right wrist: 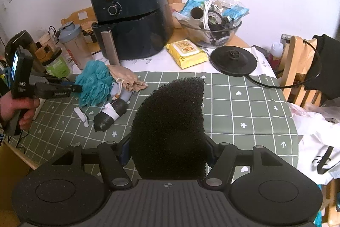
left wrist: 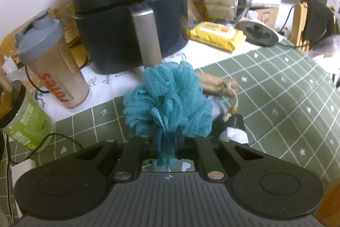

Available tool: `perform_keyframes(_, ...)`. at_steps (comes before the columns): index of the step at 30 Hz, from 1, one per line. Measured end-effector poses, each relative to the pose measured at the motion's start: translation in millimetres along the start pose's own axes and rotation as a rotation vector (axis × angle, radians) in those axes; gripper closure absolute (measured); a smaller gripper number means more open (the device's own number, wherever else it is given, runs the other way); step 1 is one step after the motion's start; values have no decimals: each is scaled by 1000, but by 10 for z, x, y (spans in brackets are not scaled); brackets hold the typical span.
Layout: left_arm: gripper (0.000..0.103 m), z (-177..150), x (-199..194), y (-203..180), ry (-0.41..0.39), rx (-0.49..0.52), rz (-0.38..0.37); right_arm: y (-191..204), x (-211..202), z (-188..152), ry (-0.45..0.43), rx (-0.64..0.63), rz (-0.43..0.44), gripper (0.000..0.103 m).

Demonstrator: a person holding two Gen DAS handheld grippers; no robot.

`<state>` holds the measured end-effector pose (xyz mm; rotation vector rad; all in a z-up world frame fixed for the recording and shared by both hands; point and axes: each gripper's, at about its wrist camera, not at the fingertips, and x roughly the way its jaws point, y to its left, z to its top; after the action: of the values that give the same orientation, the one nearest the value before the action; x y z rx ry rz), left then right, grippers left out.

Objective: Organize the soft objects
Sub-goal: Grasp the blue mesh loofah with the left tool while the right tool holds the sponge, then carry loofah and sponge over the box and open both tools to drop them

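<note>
A teal mesh bath puff (left wrist: pixel 170 95) sits on the green checked tablecloth (left wrist: pixel 286 99), and my left gripper (left wrist: pixel 167 142) is shut on its lower folds. In the right wrist view the same puff (right wrist: pixel 93 82) is at the left, with the left gripper (right wrist: pixel 74 88) pinching it from the left, held by a hand. My right gripper (right wrist: pixel 167 150) is shut on a big black foam sponge (right wrist: pixel 170 116), which hides the cloth behind it. Beside the puff lie a tan drawstring bag (right wrist: pixel 127 78), a pale blue soft item (right wrist: pixel 124 94) and a black roll with a white band (right wrist: pixel 111 113).
A dark air fryer (right wrist: pixel 129 20) stands behind the puff, with a shaker bottle (right wrist: pixel 74 46) and a green tub (left wrist: pixel 27 120) to its left. A yellow wipes pack (right wrist: pixel 187 52), a black kettle base (right wrist: pixel 233 61) and a cluttered glass bowl (right wrist: pixel 212 35) are at the back right. A wooden chair (right wrist: pixel 297 67) stands past the right edge.
</note>
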<state>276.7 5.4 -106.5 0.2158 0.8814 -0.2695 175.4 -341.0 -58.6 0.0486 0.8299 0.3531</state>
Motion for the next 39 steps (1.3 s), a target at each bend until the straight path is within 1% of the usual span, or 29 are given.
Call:
perform_keyframes(13,94,45,-515,131,-54,-54,12,104,-140,84,-25,-41,37,36)
perform_keyframes(23,94,80,-1079,36,-102,-72,17,221,-301,127,-16,-70,81,36)
perform_keyframes(30,94,56,-1522,-91,-138,-97,-42,371,-447,87,2,-100,136,36)
perform_keyframes(39,95,-88,-2036,-333,-161,-95,-80,523,-609,-47,5,-136,192,36)
